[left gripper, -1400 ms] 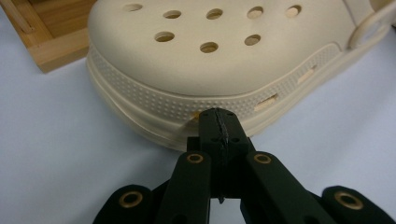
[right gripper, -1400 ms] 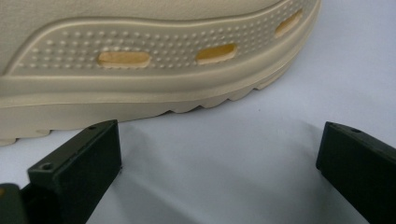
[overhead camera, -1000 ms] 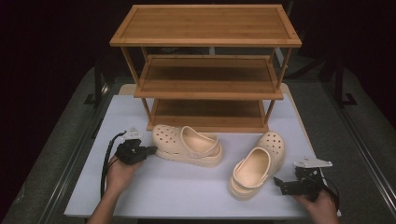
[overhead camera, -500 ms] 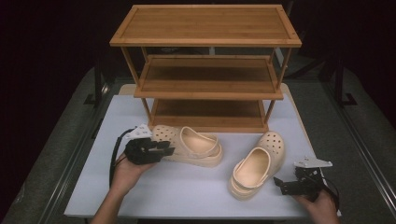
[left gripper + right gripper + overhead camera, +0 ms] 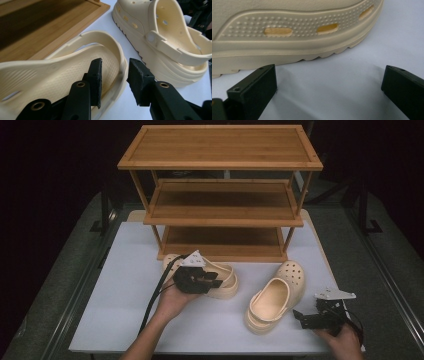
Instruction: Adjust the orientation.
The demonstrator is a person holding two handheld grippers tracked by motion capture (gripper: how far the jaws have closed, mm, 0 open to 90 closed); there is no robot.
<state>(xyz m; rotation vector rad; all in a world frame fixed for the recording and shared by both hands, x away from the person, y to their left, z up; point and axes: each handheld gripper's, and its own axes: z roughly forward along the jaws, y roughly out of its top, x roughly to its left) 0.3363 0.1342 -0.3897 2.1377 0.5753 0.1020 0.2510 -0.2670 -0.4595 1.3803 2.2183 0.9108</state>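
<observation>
In the high view, two cream foam clogs are seen on the white worktop [image 5: 120,320] in front of a three-tier wooden shoe rack [image 5: 220,195]. The left clog [image 5: 226,281] lies just before the rack's lowest shelf, with the left tool [image 5: 212,281] set at its near side wall. The right clog [image 5: 275,297] lies well apart from it, toe pointing away, and the right tool [image 5: 300,316] is held just beside its heel, not touching.

In the left gripper view, the left tool [image 5: 114,75] is seen with its jaws apart and astride the side wall of the left clog [image 5: 62,72]: one pad inside over the dimpled footbed, the other outside. Nothing is clamped yet. The right clog [image 5: 170,45] is seen beyond, with its heel strap folded back.

In the right gripper view, the right tool [image 5: 329,87] is shown wide open above bare worktop, the ridged sole edge of the right clog [image 5: 287,32] lying ahead of it.

The clogs are judged light, springy and slightly yielding, with a matte surface unlikely to slip. The thin side wall or heel rim is judged the best hold; the wall may flex under a hard squeeze.
</observation>
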